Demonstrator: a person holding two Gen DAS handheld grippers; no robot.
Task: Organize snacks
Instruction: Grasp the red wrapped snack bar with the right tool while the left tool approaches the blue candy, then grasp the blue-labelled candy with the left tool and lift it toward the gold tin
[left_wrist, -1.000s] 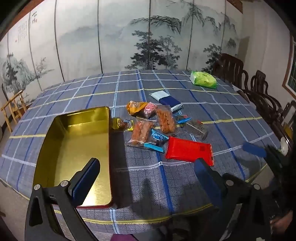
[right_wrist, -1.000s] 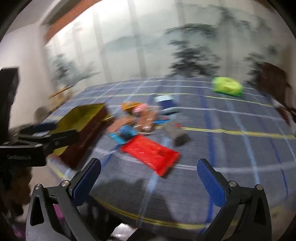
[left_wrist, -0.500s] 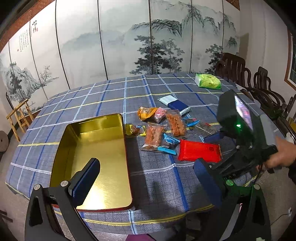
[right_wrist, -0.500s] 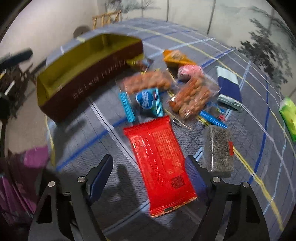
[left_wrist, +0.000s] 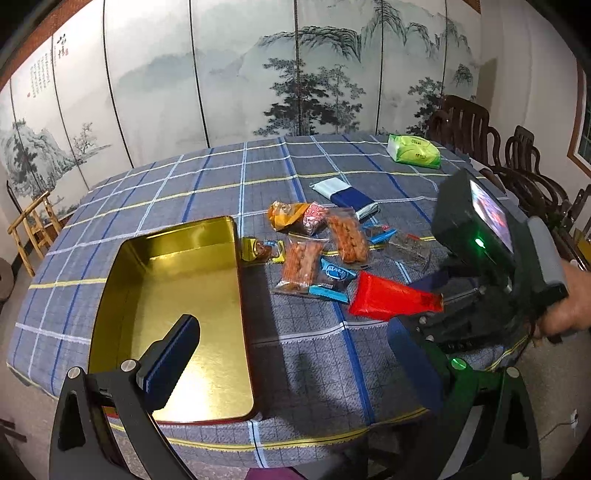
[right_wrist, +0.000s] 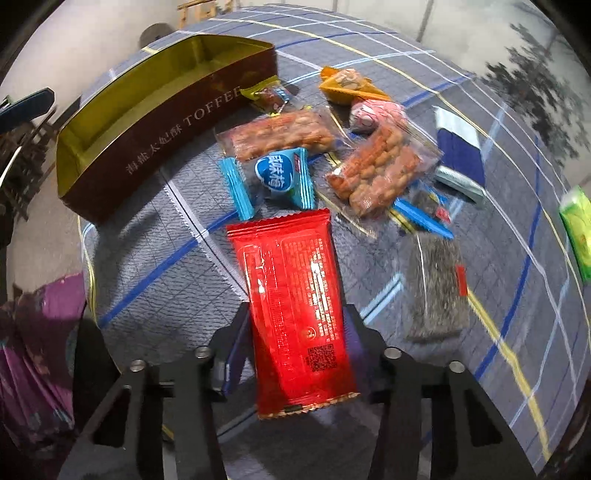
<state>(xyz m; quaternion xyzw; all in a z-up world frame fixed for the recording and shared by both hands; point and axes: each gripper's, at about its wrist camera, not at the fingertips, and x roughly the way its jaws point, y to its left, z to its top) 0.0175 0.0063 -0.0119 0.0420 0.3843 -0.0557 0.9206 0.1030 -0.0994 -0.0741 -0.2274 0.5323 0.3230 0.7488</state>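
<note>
A red snack packet (right_wrist: 295, 295) lies lengthwise between my right gripper's (right_wrist: 295, 334) fingers, whose jaws are closing on its sides. In the left wrist view this red packet (left_wrist: 388, 299) is pinched narrow at the right gripper (left_wrist: 424, 301), which points steeply down in a person's hand (left_wrist: 569, 306). My left gripper (left_wrist: 291, 328) hangs open with nothing in it, above the near end of the open gold toffee tin (left_wrist: 177, 295). Several loose snacks lie beyond: two peanut bags (right_wrist: 376, 170), a blue candy (right_wrist: 277, 173), an orange pouch (right_wrist: 347, 85), a pink sweet (right_wrist: 369, 112).
A dark seed packet (right_wrist: 436, 288) lies right of the red one, with a blue-and-white pack (right_wrist: 458, 147) behind it. A green tissue pack (left_wrist: 413, 151) sits at the far right corner of the checked tablecloth (left_wrist: 314, 369). Wooden chairs (left_wrist: 465, 118) stand right, a painted screen behind.
The right gripper swung in from the right, tipped down over the red packet and narrowed its jaws around it. The left gripper stayed open over the tin.
</note>
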